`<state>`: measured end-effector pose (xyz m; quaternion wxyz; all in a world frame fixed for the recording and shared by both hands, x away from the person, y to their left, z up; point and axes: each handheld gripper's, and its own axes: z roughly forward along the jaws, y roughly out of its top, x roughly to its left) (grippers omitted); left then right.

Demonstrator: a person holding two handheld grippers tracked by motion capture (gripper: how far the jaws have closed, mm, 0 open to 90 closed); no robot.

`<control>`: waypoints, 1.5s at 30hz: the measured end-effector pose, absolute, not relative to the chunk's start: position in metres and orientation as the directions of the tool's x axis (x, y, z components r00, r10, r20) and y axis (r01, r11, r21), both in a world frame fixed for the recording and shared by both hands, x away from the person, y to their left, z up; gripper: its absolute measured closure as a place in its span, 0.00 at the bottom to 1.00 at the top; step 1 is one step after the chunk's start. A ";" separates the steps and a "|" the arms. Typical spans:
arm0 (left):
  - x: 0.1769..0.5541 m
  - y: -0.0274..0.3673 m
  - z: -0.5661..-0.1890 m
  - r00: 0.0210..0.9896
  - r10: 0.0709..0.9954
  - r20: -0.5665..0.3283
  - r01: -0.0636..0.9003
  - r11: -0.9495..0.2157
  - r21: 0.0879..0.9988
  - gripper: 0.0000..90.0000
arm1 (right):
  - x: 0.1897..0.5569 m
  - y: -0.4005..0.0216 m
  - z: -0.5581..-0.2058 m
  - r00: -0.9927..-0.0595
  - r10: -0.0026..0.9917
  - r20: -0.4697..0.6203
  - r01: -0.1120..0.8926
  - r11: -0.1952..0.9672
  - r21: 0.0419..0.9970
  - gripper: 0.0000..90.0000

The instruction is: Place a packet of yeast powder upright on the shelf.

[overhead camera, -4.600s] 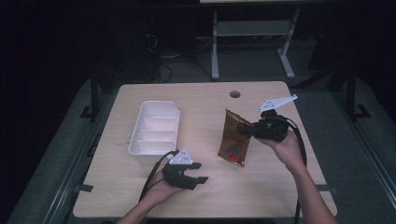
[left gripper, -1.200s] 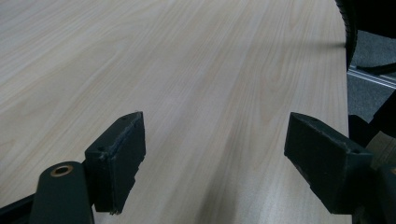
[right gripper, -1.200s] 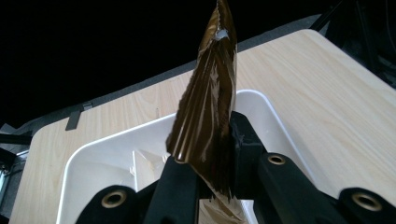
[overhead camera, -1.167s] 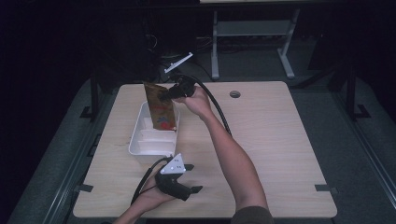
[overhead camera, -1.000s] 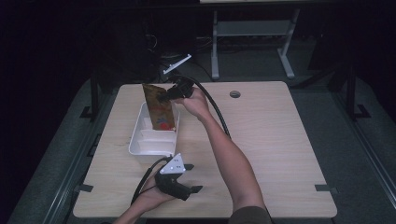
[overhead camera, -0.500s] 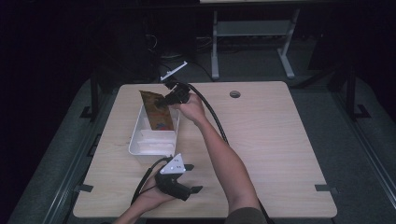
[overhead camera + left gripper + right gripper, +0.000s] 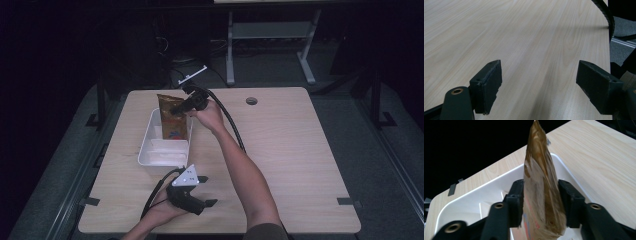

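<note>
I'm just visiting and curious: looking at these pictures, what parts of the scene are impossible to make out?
- The print on the brown packet: too small in the high view, blurred and edge-on in the right gripper view.
- The packet's bottom: cut off by the lower edge of the right gripper view, so whether it touches the white tray is unclear.
- The tray's far compartment: partly hidden behind the packet.
- The room beyond the table: too dark.
</note>
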<state>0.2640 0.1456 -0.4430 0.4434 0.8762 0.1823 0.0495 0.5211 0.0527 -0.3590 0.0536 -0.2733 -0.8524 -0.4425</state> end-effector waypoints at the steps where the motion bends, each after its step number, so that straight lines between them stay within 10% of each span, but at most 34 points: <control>1: 0.264 0.146 -0.443 0.928 0.364 -0.077 0.277 -0.539 0.795 0.23 | 0.521 0.051 -0.360 -0.843 0.419 0.337 0.517 0.458 0.723 0.59; 45: 0.268 0.143 -0.447 0.927 0.367 -0.075 0.279 -0.544 0.792 0.22 | 0.486 -0.057 -0.365 -0.800 0.475 0.366 0.560 0.374 0.739 0.49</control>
